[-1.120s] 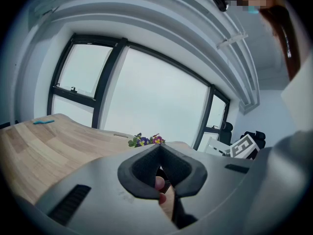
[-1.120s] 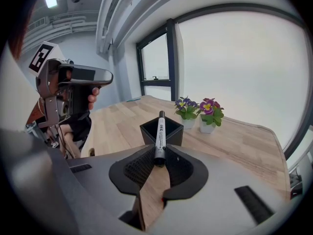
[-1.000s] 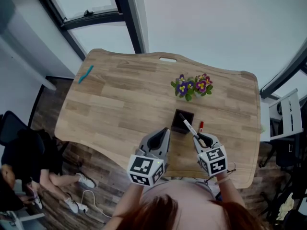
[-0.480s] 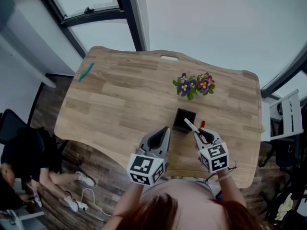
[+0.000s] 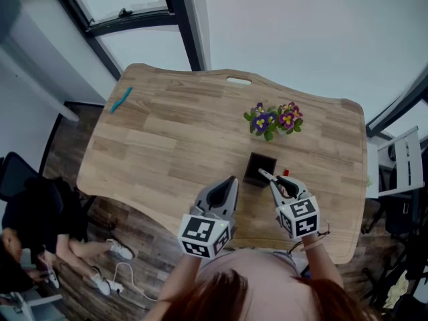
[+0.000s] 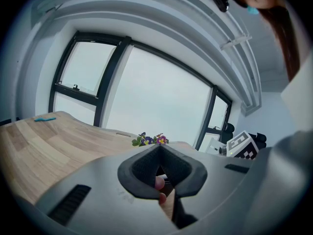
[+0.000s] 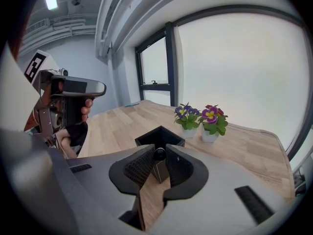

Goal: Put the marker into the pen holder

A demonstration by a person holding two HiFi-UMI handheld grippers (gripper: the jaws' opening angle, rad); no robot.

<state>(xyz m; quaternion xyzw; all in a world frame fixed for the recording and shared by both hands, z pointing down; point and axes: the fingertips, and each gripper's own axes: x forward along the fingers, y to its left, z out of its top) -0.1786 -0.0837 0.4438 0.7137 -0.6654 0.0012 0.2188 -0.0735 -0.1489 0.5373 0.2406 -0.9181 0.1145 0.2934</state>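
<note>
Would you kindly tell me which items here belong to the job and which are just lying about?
Job: marker, held in the right hand-held gripper; pen holder.
Lying about: potted flowers; teal object; small red item.

Grey left gripper (image 5: 231, 180), black padded fingers (image 6: 142, 170), pink top (image 5: 257, 276)

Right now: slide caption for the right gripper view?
Right claw shut on the marker, aimed at the black pen holder on the wooden table, two flower pots behind.
</note>
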